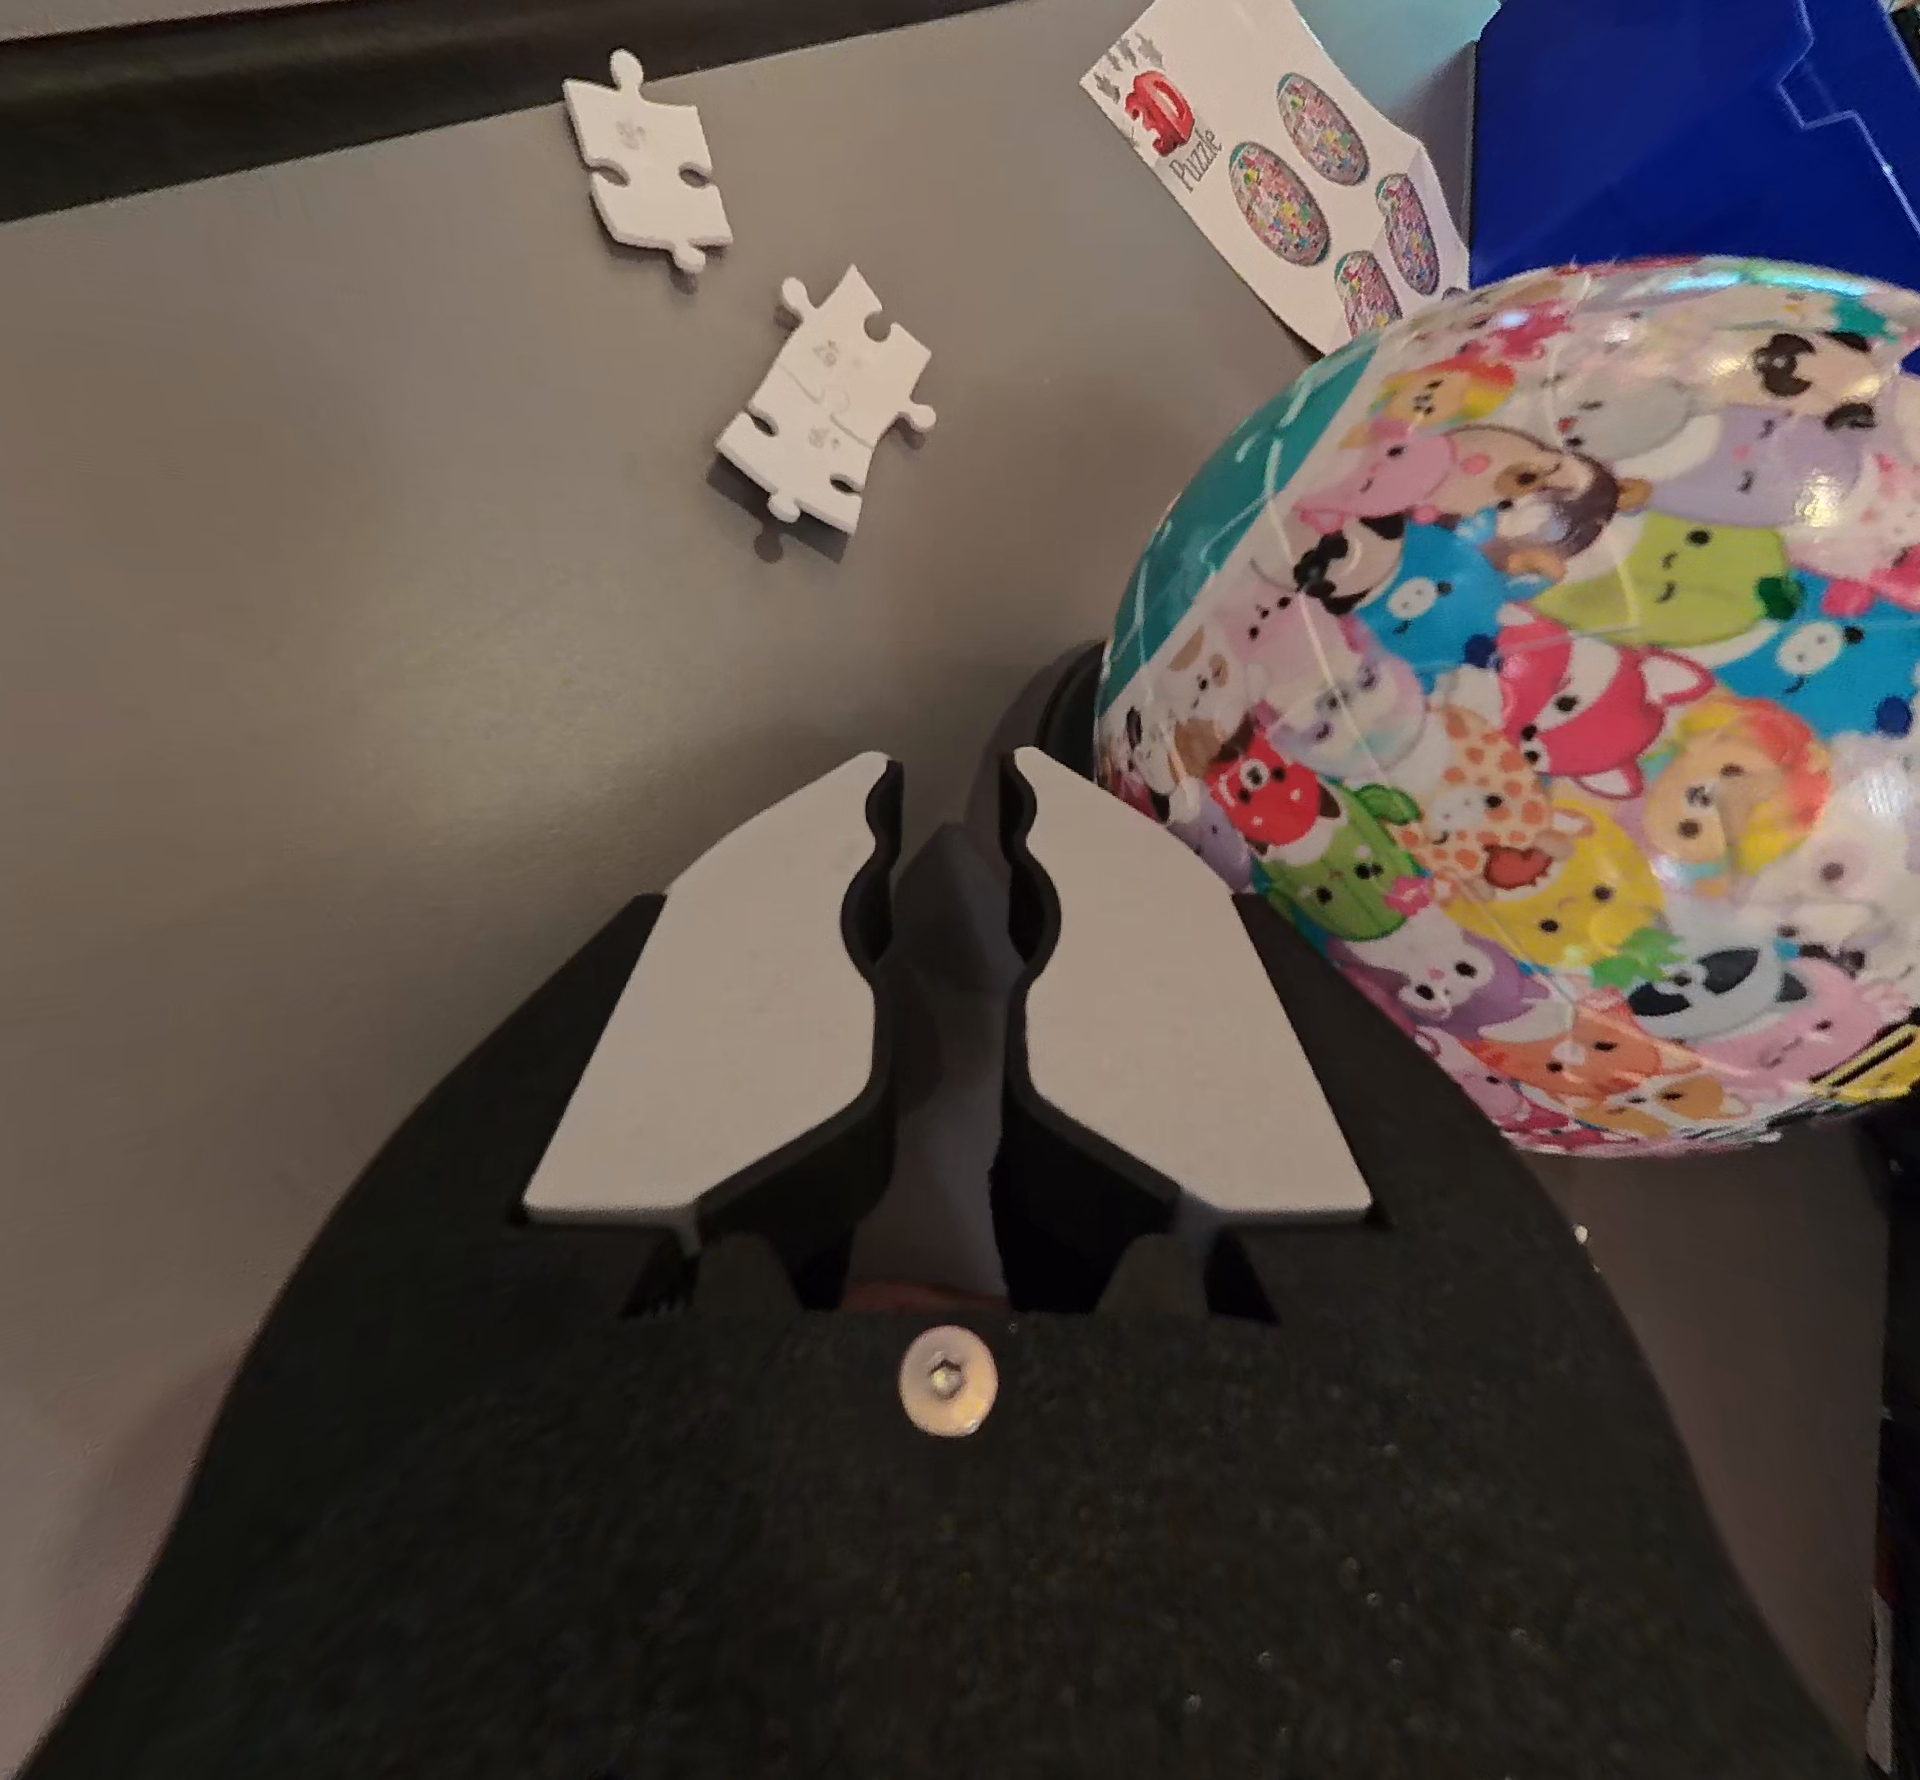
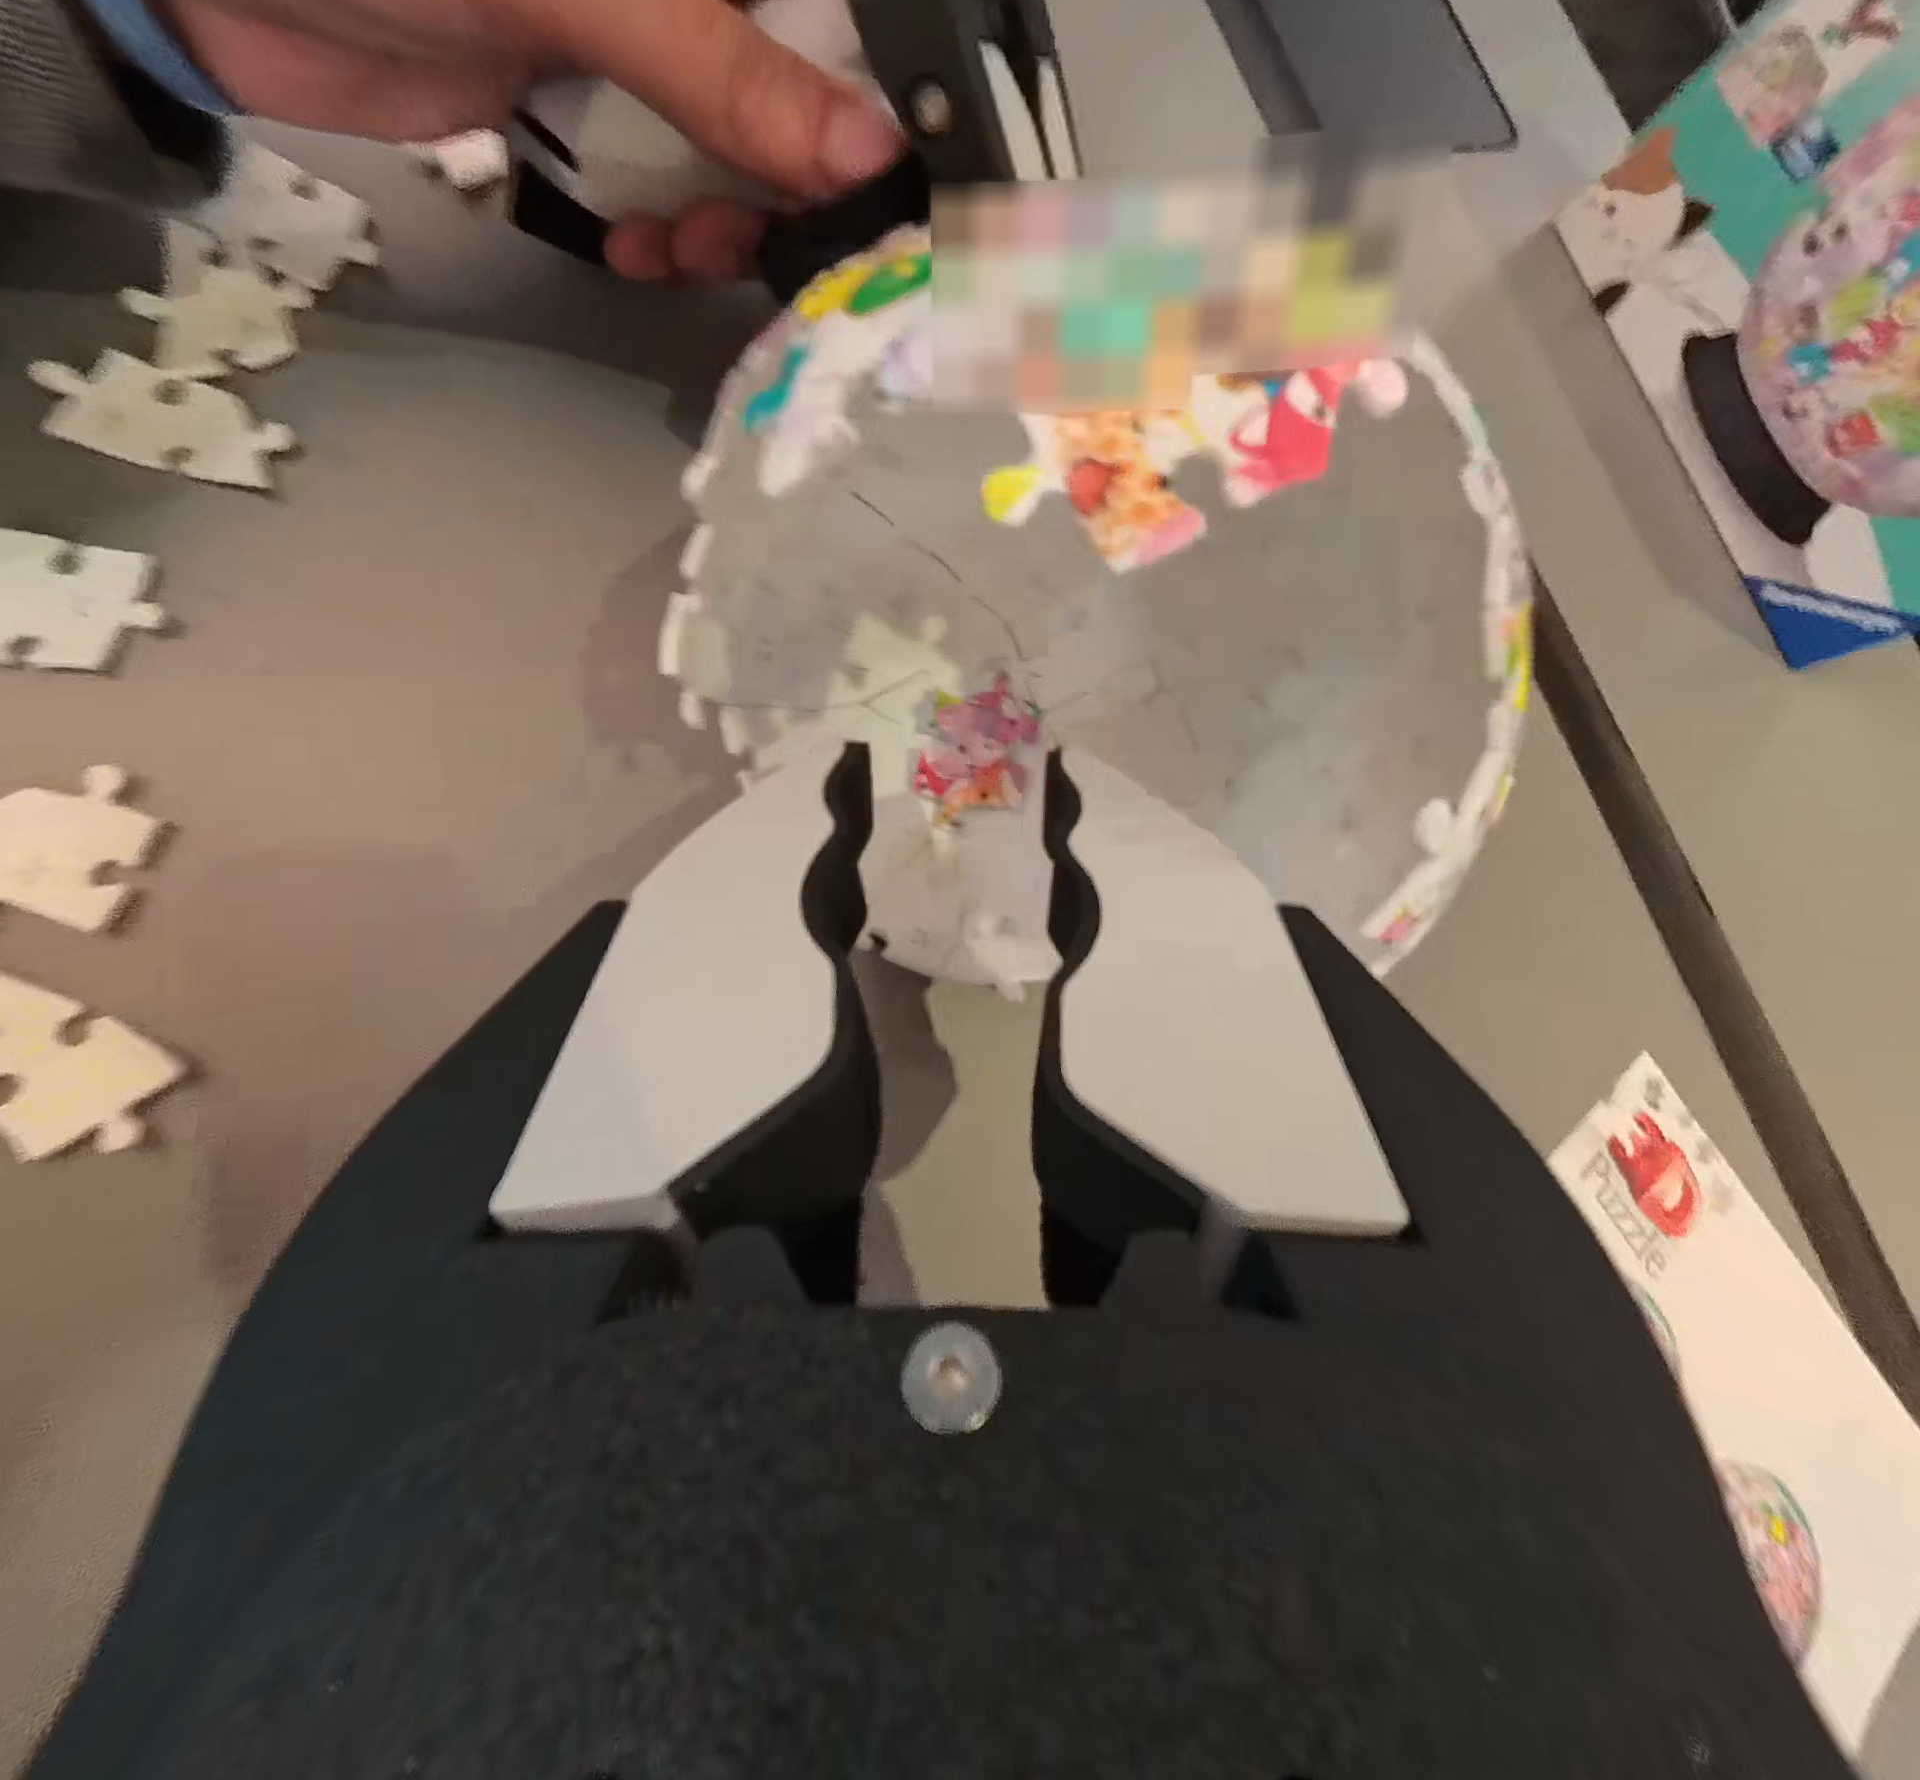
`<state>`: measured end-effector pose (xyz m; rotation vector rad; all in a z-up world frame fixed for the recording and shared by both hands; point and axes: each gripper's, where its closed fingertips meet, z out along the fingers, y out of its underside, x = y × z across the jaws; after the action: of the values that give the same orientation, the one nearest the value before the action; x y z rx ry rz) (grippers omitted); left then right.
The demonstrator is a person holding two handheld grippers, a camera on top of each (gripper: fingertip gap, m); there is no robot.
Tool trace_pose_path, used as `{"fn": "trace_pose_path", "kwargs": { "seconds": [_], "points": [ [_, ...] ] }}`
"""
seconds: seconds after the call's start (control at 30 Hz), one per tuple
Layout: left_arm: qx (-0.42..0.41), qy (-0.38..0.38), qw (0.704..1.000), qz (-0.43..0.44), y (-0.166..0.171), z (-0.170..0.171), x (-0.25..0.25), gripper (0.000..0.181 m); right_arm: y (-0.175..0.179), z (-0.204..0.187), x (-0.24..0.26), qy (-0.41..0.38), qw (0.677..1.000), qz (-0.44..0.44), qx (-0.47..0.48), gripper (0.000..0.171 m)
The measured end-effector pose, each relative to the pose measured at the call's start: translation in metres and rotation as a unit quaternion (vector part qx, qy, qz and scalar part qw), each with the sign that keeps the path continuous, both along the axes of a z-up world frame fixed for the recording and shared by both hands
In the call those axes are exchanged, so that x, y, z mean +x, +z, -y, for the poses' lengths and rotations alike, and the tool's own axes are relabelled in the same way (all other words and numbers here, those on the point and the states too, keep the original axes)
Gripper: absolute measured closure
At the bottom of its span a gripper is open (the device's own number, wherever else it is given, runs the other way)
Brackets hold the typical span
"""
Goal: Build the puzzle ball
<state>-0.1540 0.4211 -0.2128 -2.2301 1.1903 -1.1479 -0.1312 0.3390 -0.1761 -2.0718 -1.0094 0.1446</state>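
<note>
Right gripper point(image 2: 951, 774) pinched a coloured piece point(image 2: 977, 743) inside the open ball point(image 2: 1299, 629). Left gripper point(image 1: 951, 774) stood slightly parted, empty, beside it.

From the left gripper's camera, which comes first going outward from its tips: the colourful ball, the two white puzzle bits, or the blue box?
From the left gripper:
1. Ball, right beside its right fingertip.
2. Nearer white piece, ahead, slightly left.
3. Farther white piece, beyond that, near the table's dark edge strip.
4. Blue box, far right corner, behind the ball.

Items 3 and 4 are close to call.
</note>
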Motion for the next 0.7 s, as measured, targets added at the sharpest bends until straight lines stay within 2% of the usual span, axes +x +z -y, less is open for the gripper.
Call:
{"fn": "trace_pose_path", "kwargs": {
  "seconds": [0.13, 0.37, 0.47, 0.7],
  "points": [
    [-0.001, -0.001, 1.000, 0.000, 0.000, 0.000, 0.000, 0.164, -0.021, -0.012, 0.012, -0.037, 0.997, 0.063, -0.004, 0.140],
    [0.000, 0.000, 1.000, -0.001, 0.000, 0.000, 0.000, 0.164, -0.026, -0.026, 0.015, -0.096, 0.993, 0.065, -0.035, 0.145],
    [-0.002, -0.001, 1.000, 0.002, 0.000, 0.000, 0.000, 0.164, -0.026, -0.019, 0.012, -0.099, 0.991, 0.067, -0.058, 0.138],
    [-0.001, -0.001, 1.000, 0.002, 0.000, 0.001, 0.002, 0.164, -0.023, -0.016, 0.005, -0.091, 0.989, 0.101, -0.056, 0.135]
  ]
}}
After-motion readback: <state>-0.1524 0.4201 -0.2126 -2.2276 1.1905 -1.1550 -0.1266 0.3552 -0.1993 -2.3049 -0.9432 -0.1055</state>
